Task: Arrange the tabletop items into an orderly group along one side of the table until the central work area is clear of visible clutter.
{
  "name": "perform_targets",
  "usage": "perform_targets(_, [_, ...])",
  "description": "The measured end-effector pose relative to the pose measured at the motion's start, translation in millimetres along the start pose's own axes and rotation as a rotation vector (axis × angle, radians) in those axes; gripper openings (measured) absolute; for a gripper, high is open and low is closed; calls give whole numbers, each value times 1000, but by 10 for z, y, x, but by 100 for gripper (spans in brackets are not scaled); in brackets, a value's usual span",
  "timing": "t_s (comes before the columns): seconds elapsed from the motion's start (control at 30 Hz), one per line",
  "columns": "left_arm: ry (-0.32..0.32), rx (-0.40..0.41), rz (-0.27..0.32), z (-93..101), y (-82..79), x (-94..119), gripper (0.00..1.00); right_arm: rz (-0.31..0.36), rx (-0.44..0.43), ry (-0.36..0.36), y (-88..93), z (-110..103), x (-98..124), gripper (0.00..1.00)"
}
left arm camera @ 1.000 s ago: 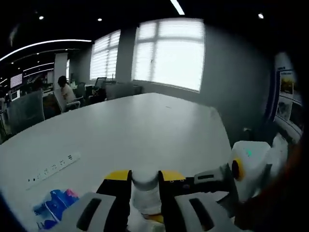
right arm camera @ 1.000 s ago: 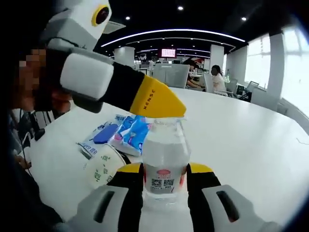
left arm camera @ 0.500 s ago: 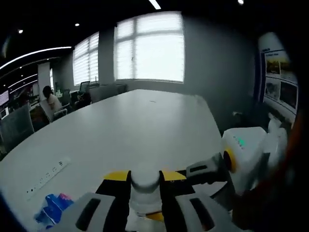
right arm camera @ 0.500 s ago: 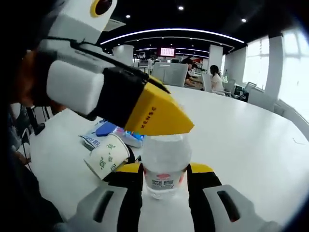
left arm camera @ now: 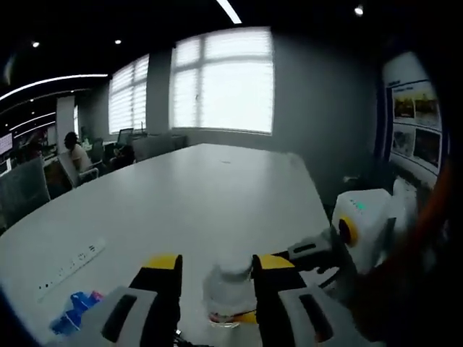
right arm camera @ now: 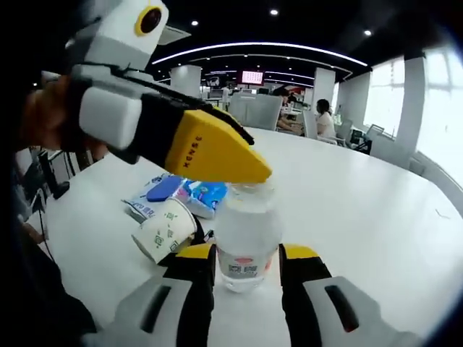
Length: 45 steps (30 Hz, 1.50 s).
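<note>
The clear plastic bottle (right arm camera: 248, 235) stood on the white table (right arm camera: 376, 217), held at its labelled waist between the right gripper's (right arm camera: 246, 262) closed jaws. The left gripper (left arm camera: 215, 273) hovered at the cap with jaws spread and a gap on either side. The bottle looked light, smooth and easily squeezed, so a low, firm hold seemed safest. Just beside it lay a tipped paper cup (right arm camera: 165, 231) and tissue packs (right arm camera: 177, 195). A power strip (left arm camera: 71, 260) lay further off in an open office with bright windows (left arm camera: 223, 79).
</note>
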<state>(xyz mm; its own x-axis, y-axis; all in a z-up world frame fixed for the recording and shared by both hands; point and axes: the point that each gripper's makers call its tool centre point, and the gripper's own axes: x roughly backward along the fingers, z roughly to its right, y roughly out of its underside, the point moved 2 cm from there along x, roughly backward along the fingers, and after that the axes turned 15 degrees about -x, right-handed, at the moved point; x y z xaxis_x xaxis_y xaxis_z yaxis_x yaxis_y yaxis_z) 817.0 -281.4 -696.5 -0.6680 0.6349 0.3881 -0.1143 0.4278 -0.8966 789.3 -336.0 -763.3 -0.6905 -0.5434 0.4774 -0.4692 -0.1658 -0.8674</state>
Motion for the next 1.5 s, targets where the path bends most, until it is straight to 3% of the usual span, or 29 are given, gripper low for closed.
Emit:
perform_targets(0.17, [14, 35, 52, -17, 63, 109, 39, 44, -62, -4, -144, -18, 93, 29])
perform_targets(0.27, [15, 63, 75, -27, 87, 181, 40, 65, -66, -1, -218, -37, 157, 24])
perform_targets(0.37, [6, 51, 75, -41, 137, 214, 40, 82, -76, -1, -281, -38, 195, 24])
perform_targets(0.47, [-4, 26, 117, -49, 169, 275, 42, 104, -87, 2, -374, -8, 234, 24])
perform_targets(0.7, [66, 18, 42, 153, 480, 161, 46, 133, -103, -11, -541, 21, 283, 24])
perform_targets(0.93, [101, 26, -13, 337, 629, -46, 46, 129, -102, -30, -572, 6, 272, 24])
perform_targets(1.23, [111, 35, -18, 382, 642, -242, 43, 140, -117, -59, -676, -108, 164, 24])
perform_targets(1.5, [132, 24, -7, 393, 635, -363, 39, 115, -139, -56, -579, -147, 21, 24])
